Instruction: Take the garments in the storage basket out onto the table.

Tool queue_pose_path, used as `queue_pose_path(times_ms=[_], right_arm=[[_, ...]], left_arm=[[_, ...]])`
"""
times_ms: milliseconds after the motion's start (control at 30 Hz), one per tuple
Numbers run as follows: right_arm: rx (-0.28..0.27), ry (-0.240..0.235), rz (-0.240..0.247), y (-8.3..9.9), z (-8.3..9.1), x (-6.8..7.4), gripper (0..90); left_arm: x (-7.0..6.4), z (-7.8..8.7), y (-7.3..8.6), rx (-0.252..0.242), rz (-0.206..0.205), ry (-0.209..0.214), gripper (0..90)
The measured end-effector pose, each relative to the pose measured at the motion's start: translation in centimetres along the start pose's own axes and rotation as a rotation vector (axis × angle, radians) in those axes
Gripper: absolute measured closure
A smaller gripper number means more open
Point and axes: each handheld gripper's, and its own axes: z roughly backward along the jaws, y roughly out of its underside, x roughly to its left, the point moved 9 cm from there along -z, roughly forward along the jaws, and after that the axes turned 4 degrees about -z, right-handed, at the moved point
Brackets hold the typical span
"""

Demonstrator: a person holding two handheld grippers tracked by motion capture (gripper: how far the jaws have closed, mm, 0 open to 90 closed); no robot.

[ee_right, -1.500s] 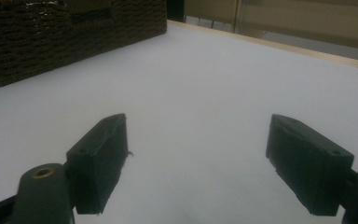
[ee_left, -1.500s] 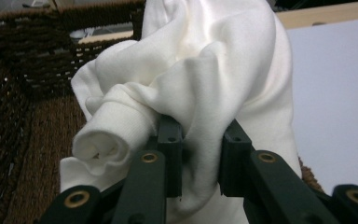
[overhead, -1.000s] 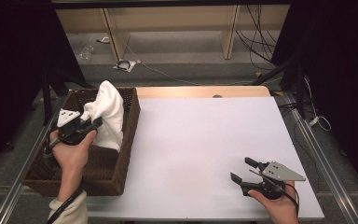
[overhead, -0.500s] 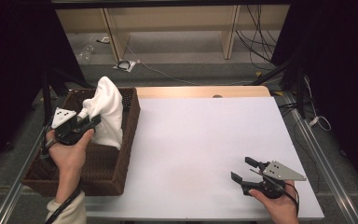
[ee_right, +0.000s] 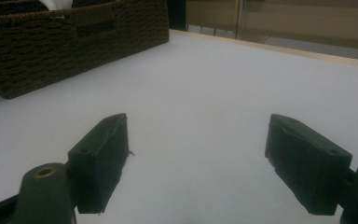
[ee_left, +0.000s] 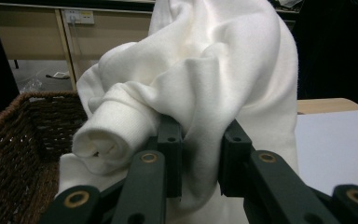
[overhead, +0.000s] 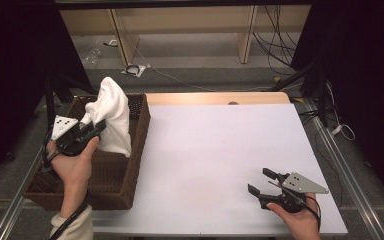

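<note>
as seen from the high view, the left gripper (overhead: 96,131) has risen and drawn back toward the basket's left rim compared with a second ago, and the white garment (overhead: 111,120) now stands taller above the wicker basket (overhead: 132,165) — judged, the lift-out is under way but the lower folds still hang inside. the right gripper (overhead: 260,184) rests unchanged near the front right of the white tabletop (overhead: 215,150), jaws spread and holding nothing.

in the left gripper view, the jaws are pinched on a fold of the white garment (ee_left: 205,93), with cloth bunched between the pads. the fabric is a thick, soft knit with a fine ribbed surface; a rolled cuff or hem juts out at the left. the wicker basket (ee_left: 23,135) is dark brown, tightly woven and straight-walled.

in the right gripper view, the two black jaws stand well apart over the smooth matte tabletop (ee_right: 205,93). the wicker basket (ee_right: 74,37) sits beyond, with a handle slot in its wall.
</note>
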Motion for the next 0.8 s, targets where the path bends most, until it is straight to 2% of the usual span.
queue_pose_path(times_ms=[633,800], right_arm=[[0.003,-0.001,0.003,0.1,0.0,0.0,23.3],[0.005,0.001,0.004,0.1,0.0,0.0,23.3]], left_arm=[[-0.7,0.8,-1.2,-0.061,0.019,0.006,73.8],[-0.8,0.9,-1.3,-0.064,0.02,0.005,73.7]])
